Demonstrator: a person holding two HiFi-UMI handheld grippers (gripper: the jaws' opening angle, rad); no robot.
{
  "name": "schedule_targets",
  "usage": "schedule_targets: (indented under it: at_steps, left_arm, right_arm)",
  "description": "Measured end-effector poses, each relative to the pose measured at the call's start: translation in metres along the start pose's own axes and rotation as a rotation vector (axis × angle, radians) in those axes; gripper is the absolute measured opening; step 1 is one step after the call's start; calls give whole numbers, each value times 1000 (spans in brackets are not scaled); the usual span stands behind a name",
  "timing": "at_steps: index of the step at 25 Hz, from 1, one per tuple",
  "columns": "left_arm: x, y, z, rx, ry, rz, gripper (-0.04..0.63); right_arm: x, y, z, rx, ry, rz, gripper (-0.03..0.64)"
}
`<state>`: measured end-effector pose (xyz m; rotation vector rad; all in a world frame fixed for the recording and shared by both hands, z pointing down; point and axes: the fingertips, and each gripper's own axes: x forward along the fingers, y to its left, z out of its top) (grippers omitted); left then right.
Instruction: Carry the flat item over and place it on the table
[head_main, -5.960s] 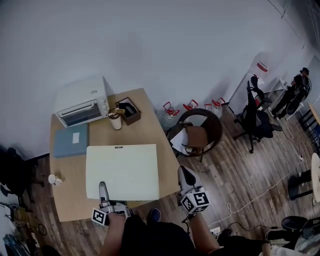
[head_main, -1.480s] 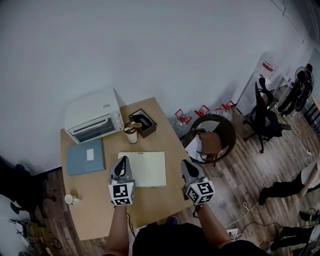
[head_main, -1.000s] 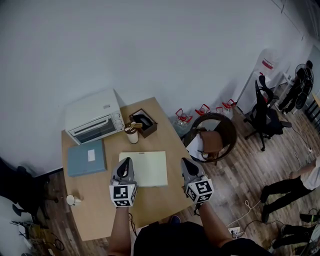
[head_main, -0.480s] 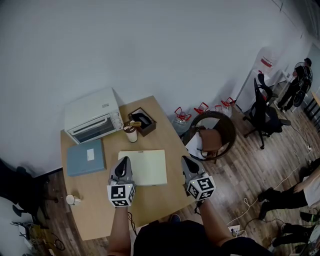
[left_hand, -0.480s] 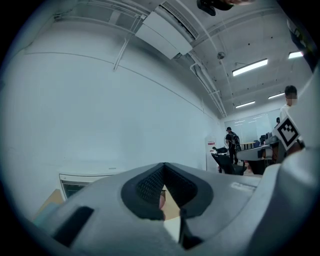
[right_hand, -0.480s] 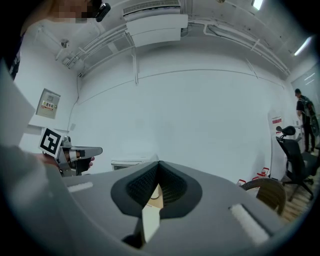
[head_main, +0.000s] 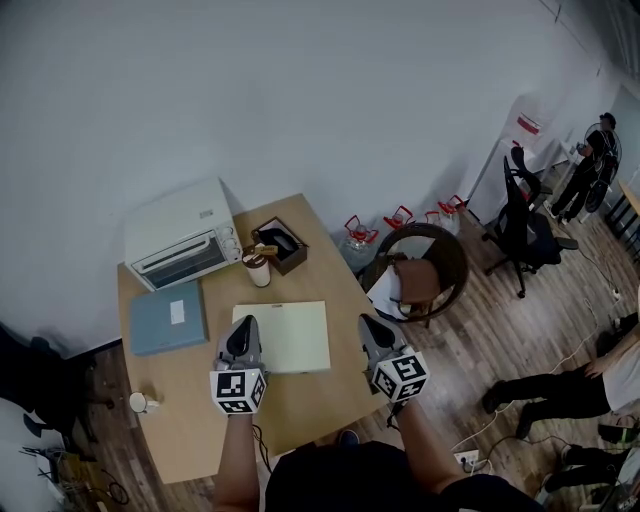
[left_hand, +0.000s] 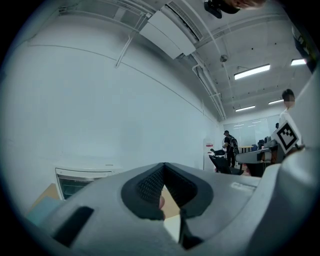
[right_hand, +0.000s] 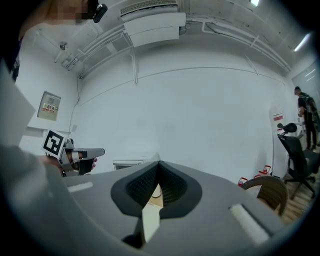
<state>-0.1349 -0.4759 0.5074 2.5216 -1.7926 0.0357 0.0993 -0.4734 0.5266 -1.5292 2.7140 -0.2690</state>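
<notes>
The flat item, a cream rectangular board (head_main: 283, 336), lies flat on the wooden table (head_main: 185, 425), near its middle. Both grippers hover above it, raised towards the head camera, and neither touches it. My left gripper (head_main: 243, 343) hangs over the board's left edge, its jaws closed tip to tip (left_hand: 164, 165) with nothing between them. My right gripper (head_main: 368, 334) is out past the board's right edge, over the table's right side. Its jaws also meet at the tips (right_hand: 159, 163) and hold nothing. A pale strip of the board (right_hand: 149, 222) shows through the slit below them.
At the table's back stand a white toaster oven (head_main: 180, 245), a paper cup (head_main: 258, 270) and a brown open box (head_main: 280, 246). A blue folder (head_main: 167, 317) lies left, a small white cup (head_main: 138, 402) near the left edge. A round chair (head_main: 415, 270) stands right of the table.
Six seconds ago the board was at the table's front edge with my left gripper on it. Now it lies mid-table, with both grippers lifted off. Over the last second they barely moved.
</notes>
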Motion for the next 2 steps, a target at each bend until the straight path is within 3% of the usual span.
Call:
schedule_targets:
  at_steps: [2]
  left_arm:
    - [1,1,-1,-3,1,2,-5]
  right_arm:
    - [1,1,0,-3,0,9,11]
